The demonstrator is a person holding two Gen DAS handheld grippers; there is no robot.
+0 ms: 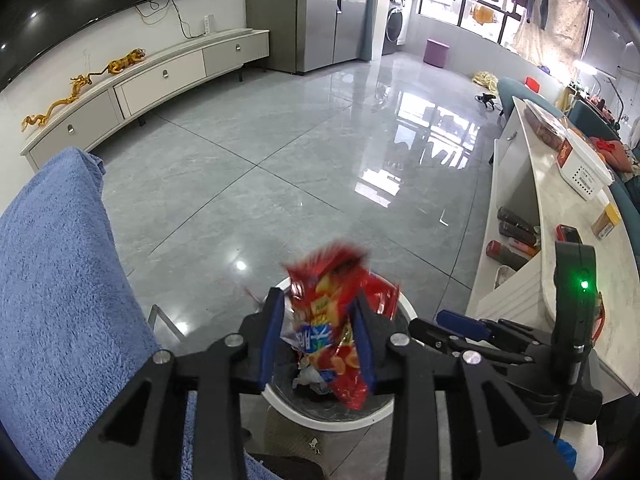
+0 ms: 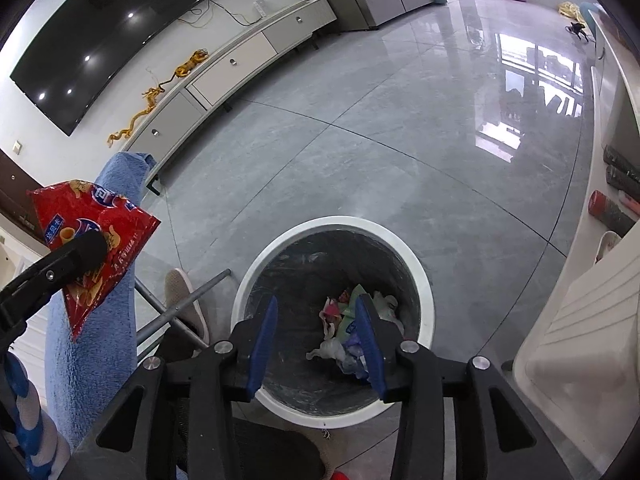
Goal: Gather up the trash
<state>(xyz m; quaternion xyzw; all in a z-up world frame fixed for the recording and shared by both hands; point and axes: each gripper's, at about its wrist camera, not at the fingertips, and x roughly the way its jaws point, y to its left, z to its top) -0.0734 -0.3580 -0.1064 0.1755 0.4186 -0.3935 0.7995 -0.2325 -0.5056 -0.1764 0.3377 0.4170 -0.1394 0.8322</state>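
Note:
A red snack bag (image 1: pixel 332 292) hangs blurred between the blue pads of my left gripper (image 1: pixel 318 296), which stand apart and do not press it. It is right above the white-rimmed round bin (image 1: pixel 320 420). In the right wrist view the same bag (image 2: pixel 96 216) sits by the left gripper's black finger (image 2: pixel 86 250), left of the bin (image 2: pixel 336 222). My right gripper (image 2: pixel 317 302) hovers over the bin's mouth, open and with nothing in it. Crumpled wrappers (image 2: pixel 352 320) lie at the bin's bottom. The right gripper (image 1: pixel 460 322) also shows beside the bin in the left wrist view.
A blue towel (image 1: pixel 52 260) drapes over a chair back on the left, with a metal chair leg (image 2: pixel 180 308) and a beige slipper (image 2: pixel 180 292) near the bin. A white counter (image 1: pixel 560 208) with boxes runs along the right. Grey tiled floor (image 1: pixel 280 160) stretches ahead.

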